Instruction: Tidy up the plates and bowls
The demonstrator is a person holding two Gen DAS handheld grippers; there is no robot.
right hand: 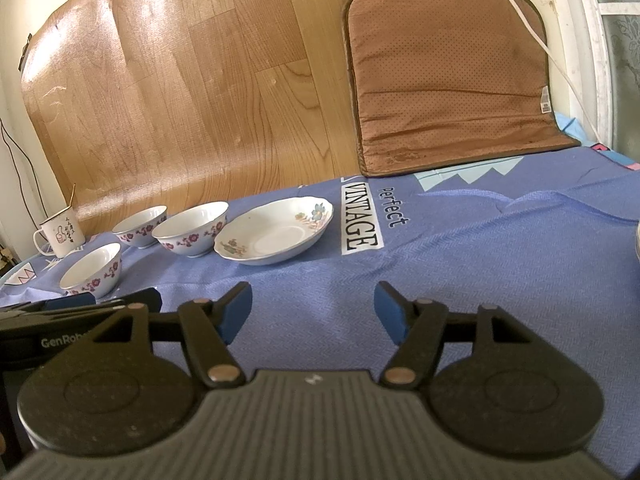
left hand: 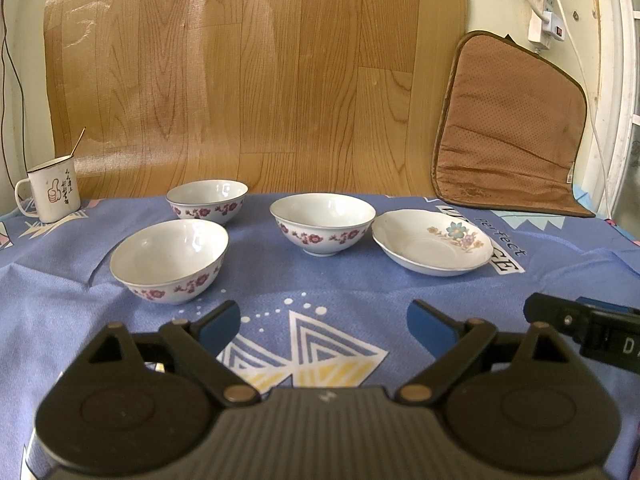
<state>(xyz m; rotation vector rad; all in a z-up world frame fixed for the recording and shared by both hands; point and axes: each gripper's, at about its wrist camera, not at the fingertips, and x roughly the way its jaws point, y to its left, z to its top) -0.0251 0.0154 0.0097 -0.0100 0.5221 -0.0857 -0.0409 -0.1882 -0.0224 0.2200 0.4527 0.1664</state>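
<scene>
- Bowls (left hand: 323, 222), a plate (left hand: 432, 242) on my blue cloth (left hand: 360, 292); wood-look sheet (left hand: 240, 72) far.
- Cushion (left hand: 508, 124) far right, mug (left hand: 50, 190) far left.
- My left gripper (left hand: 324, 330) and right gripper (right hand: 313, 312): fingers spread, empty.

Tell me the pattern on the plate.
White plate with pastel flower sprays, one with a blue bloom; clearest in the right wrist view.

The left hand-held gripper (left hand: 324, 326) is black, with blue pads and brass-coloured pivot pins. The right hand-held gripper (right hand: 313, 312) looks the same. Each has a ribbed grey body at 6 o'clock.
</scene>
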